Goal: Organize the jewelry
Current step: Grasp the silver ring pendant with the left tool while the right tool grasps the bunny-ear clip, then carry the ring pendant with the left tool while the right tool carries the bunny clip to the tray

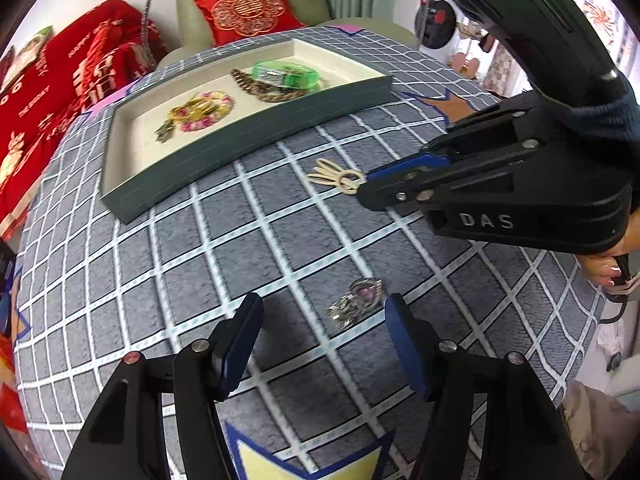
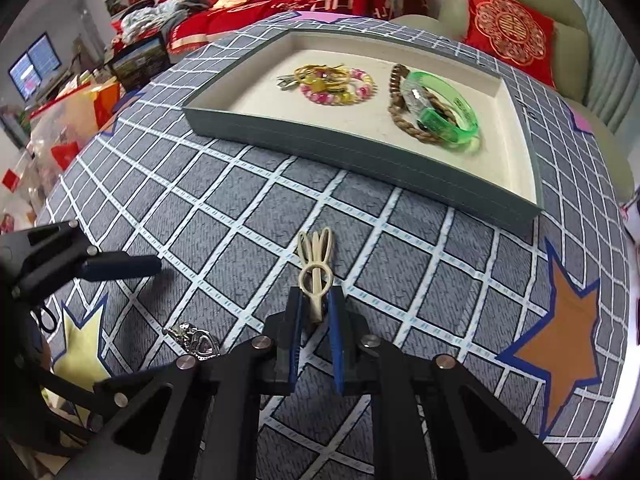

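Cream hair clip (image 2: 316,276): lying on the grid-patterned mat (image 2: 248,208), short of the near wall of the grey tray (image 2: 360,156), tail end pinched between the blue pads (image 2: 335,344) of the right gripper (image 2: 315,320); loops and ring protruding forward, unsupported. Right gripper: clenched on the clip, grip confined to the thin stem. Silver heart pendant (image 1: 358,302): on the mat between and just ahead of the fingers of the left gripper (image 1: 324,336); that gripper released, jaws spread wide, nothing held, pendant lying nearer the right-hand finger. Already in the tray: pink-and-yellow bead bracelet (image 2: 340,86) with gold pieces at the left, braided brown bracelet (image 2: 404,112) and green bangle (image 2: 444,108) at the right; bare lining between and in front of them. Beyond the mat: red cushion (image 2: 508,36) on a pale chair. Probable faults: rotation or slippage of the clip during lift, owing to the narrow off-centre hold; snagging of the loops on the tray wall if carried too low; release onto the bangle rather than bare lining, tangling the pieces. For the pendant: off-centre closure likely to push it sideways or catch only the chain.
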Available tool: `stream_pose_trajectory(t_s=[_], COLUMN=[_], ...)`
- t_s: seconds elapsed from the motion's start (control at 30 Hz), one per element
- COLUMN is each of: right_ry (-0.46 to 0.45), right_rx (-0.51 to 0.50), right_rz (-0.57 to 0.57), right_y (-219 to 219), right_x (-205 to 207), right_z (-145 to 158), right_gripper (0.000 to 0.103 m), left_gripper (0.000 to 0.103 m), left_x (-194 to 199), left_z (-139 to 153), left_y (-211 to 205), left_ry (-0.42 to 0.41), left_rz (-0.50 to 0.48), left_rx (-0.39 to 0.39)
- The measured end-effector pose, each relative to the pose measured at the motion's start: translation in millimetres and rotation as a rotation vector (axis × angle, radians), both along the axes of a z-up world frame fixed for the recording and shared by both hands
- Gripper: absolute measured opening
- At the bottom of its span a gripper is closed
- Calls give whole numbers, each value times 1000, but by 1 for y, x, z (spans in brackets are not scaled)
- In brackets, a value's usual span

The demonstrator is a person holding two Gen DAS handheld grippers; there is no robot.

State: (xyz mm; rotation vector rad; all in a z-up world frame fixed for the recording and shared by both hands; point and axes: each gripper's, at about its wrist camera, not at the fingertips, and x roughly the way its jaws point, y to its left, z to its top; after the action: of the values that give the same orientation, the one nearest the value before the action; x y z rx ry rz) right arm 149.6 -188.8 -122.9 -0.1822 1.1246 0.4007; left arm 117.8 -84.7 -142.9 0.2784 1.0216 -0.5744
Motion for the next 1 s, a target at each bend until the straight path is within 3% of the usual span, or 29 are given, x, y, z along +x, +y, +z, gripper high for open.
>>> stream_pose_trajectory(t_s=[0.2,0.3,0.43,1.0], right_ry=[3,5,5,-12], right_rx=[2,8,9,90], right_rz=[-3,-4,-9,-91], right_y=[-2,-3,-2,-20], right_x=[0,1,0,-4], right_z=[0,0,0,16], right_gripper=[9,9,9,9], left_gripper=[59,37,30,30], left_x=[-4,-5,-4,5], left_z=[1,3,5,28], left_y=[-8,-8,-5,23], left_ry=[-3,-7,4,-5], left_rz=[-49,-59,-41,108], left_rx=[4,0,-29,-122])
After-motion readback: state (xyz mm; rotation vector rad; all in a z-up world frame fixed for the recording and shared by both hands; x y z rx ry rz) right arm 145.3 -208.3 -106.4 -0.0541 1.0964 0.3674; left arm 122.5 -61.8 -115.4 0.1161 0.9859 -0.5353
